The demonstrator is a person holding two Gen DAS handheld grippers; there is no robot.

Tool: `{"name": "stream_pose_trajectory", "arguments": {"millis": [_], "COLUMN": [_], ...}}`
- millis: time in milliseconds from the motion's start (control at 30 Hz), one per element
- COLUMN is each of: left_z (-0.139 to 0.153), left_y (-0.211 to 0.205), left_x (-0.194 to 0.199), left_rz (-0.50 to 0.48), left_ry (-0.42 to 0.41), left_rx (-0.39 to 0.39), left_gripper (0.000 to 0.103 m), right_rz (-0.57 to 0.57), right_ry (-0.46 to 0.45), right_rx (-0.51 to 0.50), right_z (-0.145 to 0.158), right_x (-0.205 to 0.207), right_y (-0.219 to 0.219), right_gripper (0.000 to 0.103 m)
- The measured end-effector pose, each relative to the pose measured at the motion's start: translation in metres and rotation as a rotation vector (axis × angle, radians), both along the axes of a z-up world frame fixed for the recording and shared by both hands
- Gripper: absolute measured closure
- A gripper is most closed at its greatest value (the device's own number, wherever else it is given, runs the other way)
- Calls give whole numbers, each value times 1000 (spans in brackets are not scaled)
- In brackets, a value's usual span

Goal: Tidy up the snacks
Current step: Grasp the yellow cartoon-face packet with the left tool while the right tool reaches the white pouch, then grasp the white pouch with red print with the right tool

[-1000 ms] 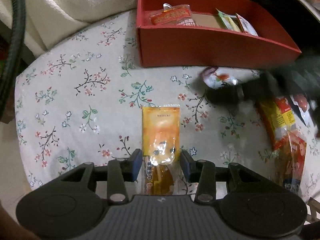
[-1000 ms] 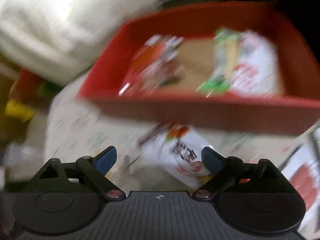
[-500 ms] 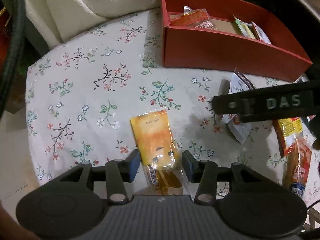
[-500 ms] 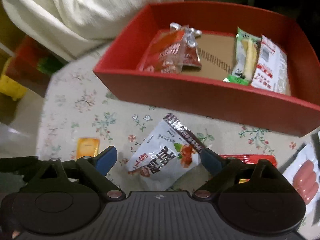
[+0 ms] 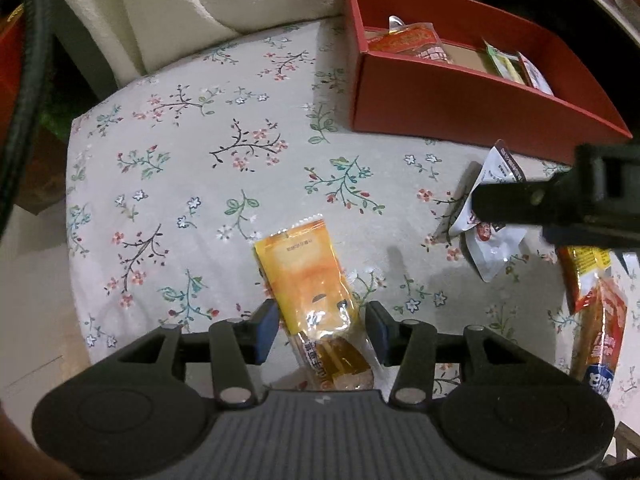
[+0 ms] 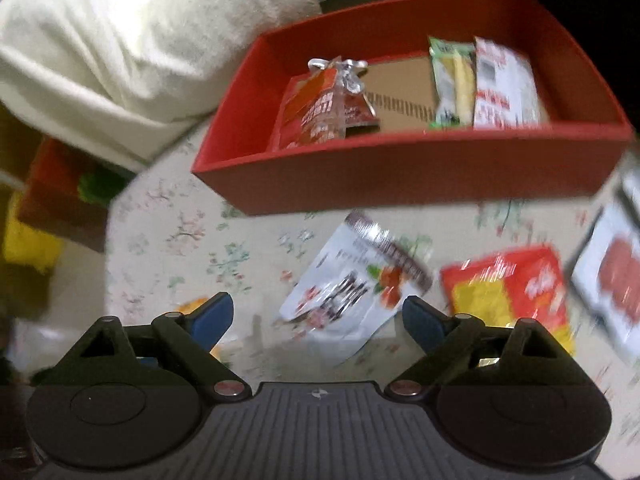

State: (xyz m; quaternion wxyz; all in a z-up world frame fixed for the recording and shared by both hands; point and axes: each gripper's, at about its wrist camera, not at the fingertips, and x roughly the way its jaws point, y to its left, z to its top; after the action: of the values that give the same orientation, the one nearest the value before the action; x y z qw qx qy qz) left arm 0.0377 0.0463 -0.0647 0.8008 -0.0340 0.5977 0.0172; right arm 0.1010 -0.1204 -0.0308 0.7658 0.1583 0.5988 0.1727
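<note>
Two grippers, both with jaws apart: left gripper [image 5: 322,330] straddles the orange packet [image 5: 306,276] near the table's front edge, not yet pinched. Right gripper [image 6: 318,318] has backed away from the white pouch [image 6: 352,284], which now lies flat by the red box [image 6: 400,176] (right view blurred). Box holds a red packet [image 6: 320,114], green one [image 6: 450,80], white one [image 6: 504,84]; middle bare.
</note>
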Motion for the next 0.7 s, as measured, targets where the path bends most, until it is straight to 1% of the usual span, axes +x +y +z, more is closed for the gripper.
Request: {"name": "stream_pose_trajectory", "arguments": {"millis": [67,133,167,200,233,333,367,433,533,567,633,667,700], "left_z": [0,0,0,-1,-1,-2,-2,-2,-1,-2,-4,-5,-6], "left_y": [-1,-2,-3,-3,-4,-4,-4,-4,-1,0,0,1,3], "left_x": [-1,-1,-1,-2,-2,-1,-2,-3,-5,-5,-4,-4,-5], "left_rz": [0,-3,0,-1,-6,-14,-18,-31,-22,-18,-9,10,33], "left_ry": [-2,1,-5,-8,-9,-12,-13,-16,-25,-24,-23,-24,-23], "left_rx": [7,6,8,11,14,21,21,24,42,51,75,92,96], "left_gripper": [62,62,61,60,59,57,57,57,56,54,42,32,26], "right_rz": [-19,-46,-63,-78,-83,-40,-46,-32,32,44,64,76,90], "right_ry": [38,72,71,59,53,36,28,21,-13,-27,-42,-44,-46], "right_rx": [22,0,-3,0,-5,-85,-99,-115,-120,-120,-125,-130,-138], "right_z": [-9,-21,-25,-24,-23,-26,-26,-26,-27,-27,-27,-26,-26], "right_x": [-1,3,6,9,11,19,19,17,12,10,8,8,8], "right_y": [1,4,6,9,13,28,31,34,35,35,35,36,38], "right_gripper": [8,6,4,0,0,0,0,0,0,0,0,0,0]}}
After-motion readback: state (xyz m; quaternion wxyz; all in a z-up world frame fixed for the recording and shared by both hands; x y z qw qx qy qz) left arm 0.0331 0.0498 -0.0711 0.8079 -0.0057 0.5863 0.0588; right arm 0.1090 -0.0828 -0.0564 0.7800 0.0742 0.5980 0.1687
